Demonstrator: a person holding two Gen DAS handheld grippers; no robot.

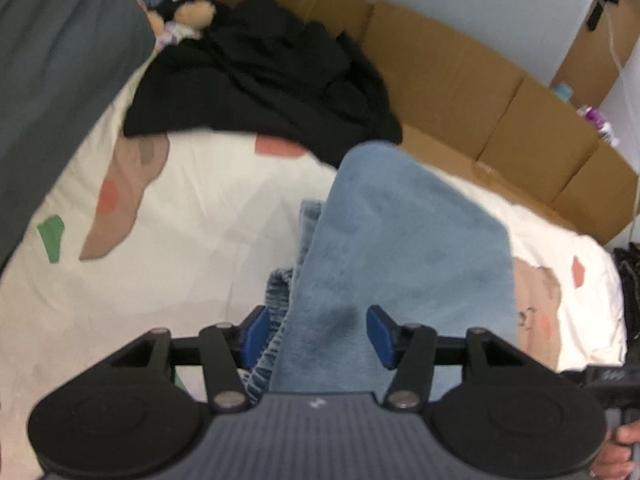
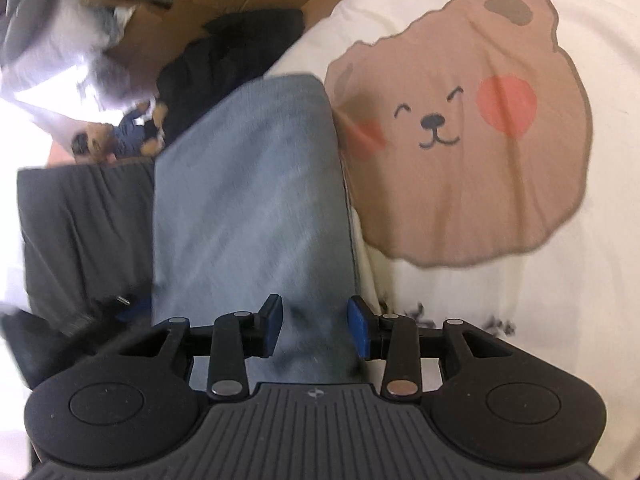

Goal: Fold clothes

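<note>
A folded light blue denim garment [image 1: 404, 240] lies on a cream bed sheet [image 1: 200, 216] with a bear print. In the left wrist view my left gripper [image 1: 318, 332] hovers over its near end. The blue pads stand apart, and the left pad sits beside a frayed hem [image 1: 276, 320]. In the right wrist view the same garment [image 2: 248, 200] runs away from my right gripper [image 2: 315, 326]. That gripper's pads are also apart, with the cloth lying between them and no clear pinch.
A heap of black clothes [image 1: 272, 76] lies at the back of the bed, beside soft toys [image 1: 188, 20]. Cardboard boxes [image 1: 460, 80] line the far side. Dark grey fabric [image 2: 80, 232] lies left of the garment. A hand [image 1: 620, 444] shows at the lower right.
</note>
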